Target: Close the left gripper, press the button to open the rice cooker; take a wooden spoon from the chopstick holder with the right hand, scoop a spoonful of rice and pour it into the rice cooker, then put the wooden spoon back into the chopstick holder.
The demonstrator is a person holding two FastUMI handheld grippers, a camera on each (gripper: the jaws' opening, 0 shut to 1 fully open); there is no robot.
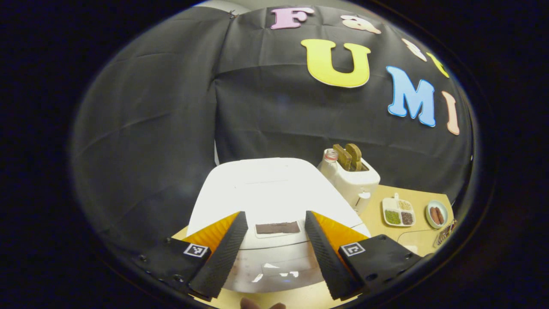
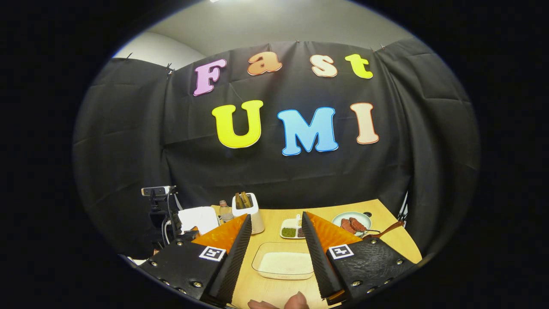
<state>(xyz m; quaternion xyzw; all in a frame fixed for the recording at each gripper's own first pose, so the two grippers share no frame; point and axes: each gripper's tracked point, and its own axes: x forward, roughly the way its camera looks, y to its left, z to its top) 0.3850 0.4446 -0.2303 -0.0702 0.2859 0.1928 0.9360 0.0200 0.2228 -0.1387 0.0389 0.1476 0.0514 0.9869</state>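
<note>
The right gripper (image 2: 274,253) hangs with jaws spread wide above the wooden table (image 2: 386,214). A clear dish of rice (image 2: 284,262) lies between its fingers. The rice cooker (image 2: 198,219) sits at ten o'clock, the chopstick holder (image 2: 251,212) just right of it.

rice cooker (image 1: 274,193): 1 | chopstick holder (image 2: 249,213): 1 | wooden spoons (image 1: 348,156): 2 | rice tray (image 2: 285,260): 1 | divided dish (image 1: 399,212): 1 | plate (image 2: 351,223): 1 | bottle (image 2: 224,209): 1
</note>
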